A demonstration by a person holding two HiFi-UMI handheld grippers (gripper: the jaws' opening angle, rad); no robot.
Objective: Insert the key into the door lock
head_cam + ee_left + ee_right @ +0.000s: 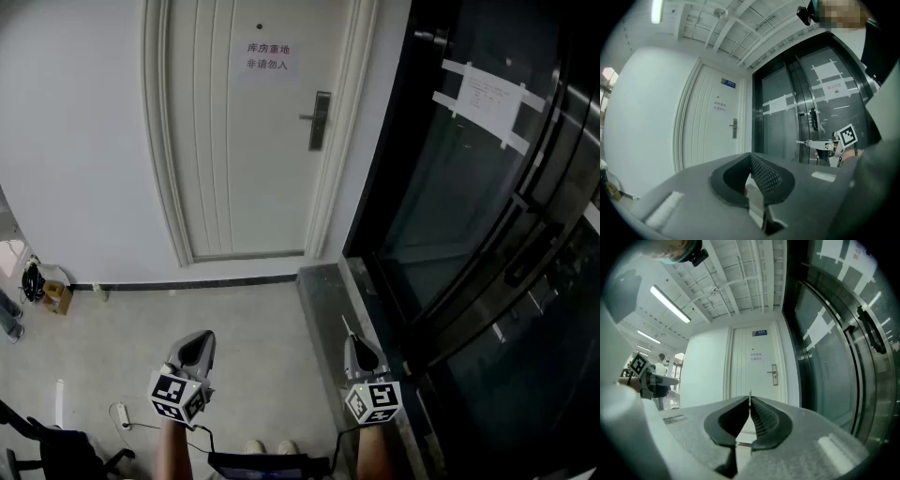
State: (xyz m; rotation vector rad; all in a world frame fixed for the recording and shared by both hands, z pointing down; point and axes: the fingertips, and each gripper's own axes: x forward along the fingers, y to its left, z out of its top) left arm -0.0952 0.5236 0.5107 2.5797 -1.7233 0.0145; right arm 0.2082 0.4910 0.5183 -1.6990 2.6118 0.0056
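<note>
A white door (244, 141) stands ahead, some way off, with a metal lock and handle (320, 120) on its right side. The lock also shows in the left gripper view (734, 128) and in the right gripper view (774, 374). My right gripper (352, 339) is held level at the lower right, shut on a thin key (346, 325) whose blade pokes out past the tips (750, 393). From the left gripper view, the right gripper (820, 143) carries the key (801, 141) pointing at the door. My left gripper (195, 339) is level at the lower left, its jaws (750, 155) shut with nothing in them.
Dark glass doors (469, 187) with taped paper run along the right, on a raised dark sill (323, 291). A paper sign (268, 56) hangs on the door. A cardboard box (56, 295), a power strip (122, 415) and a chair (56, 450) sit at the left.
</note>
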